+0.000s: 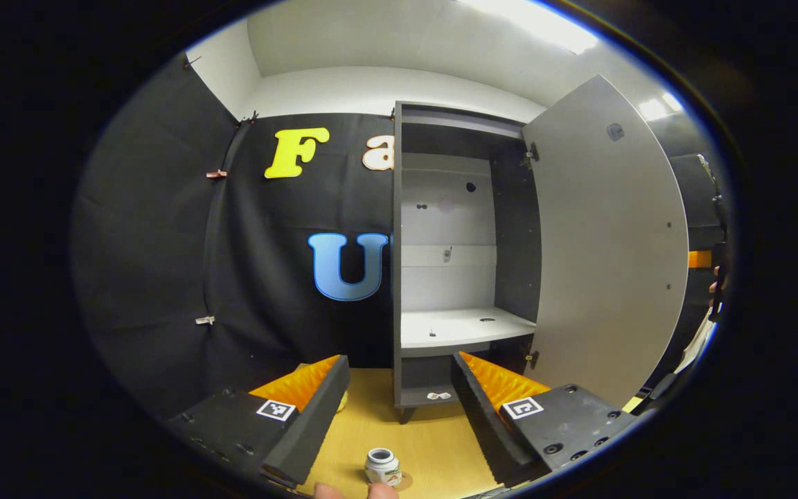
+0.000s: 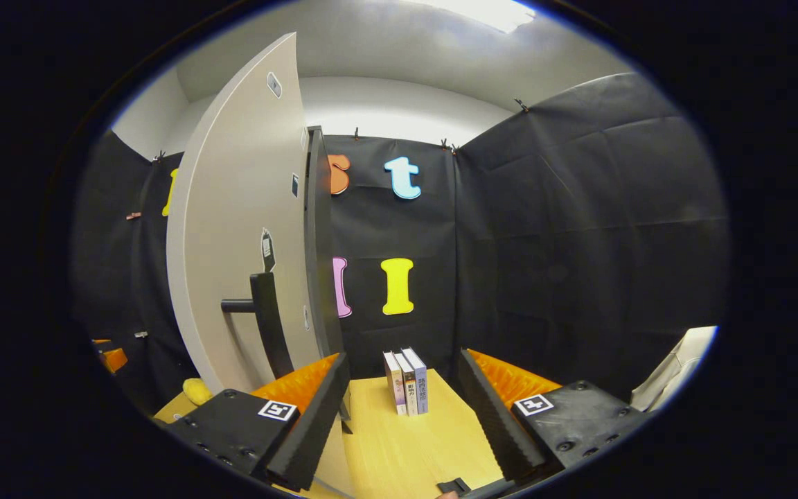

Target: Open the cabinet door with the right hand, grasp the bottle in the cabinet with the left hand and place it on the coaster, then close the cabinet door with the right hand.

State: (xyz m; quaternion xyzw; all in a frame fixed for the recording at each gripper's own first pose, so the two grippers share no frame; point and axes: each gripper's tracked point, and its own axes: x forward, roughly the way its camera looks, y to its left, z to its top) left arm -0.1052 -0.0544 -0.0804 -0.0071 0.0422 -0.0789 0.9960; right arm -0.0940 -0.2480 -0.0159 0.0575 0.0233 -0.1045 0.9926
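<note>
Left gripper [image 1: 399, 409]: fingers spread wide, nothing between them. Bottle [image 1: 382, 466] stands upright on the table [image 1: 433, 443], low between the fingers, apparently on the coaster [image 1: 402, 479], of which just a thin edge shows beside its base. A person's fingertips [image 1: 354, 491] sit just below the bottle.

Right gripper [image 2: 402, 409]: fingers spread, empty, apart from the handle [image 2: 264, 322], which stands off to its left on the cabinet door [image 2: 240, 229]. Door is swung fully out; cabinet [image 1: 465, 277] shelves bare.

Judged step: closing the door.

Risks:
- left gripper straddles the bottle; pulling back with any tilt could clip and topple it
- door sweep passes near the table front; left gripper lingering there could be struck
- right fingers could skid off the handle if closed off-centre
- books [image 2: 407, 381] stand just ahead of the right gripper; a wide swing could knock them
</note>
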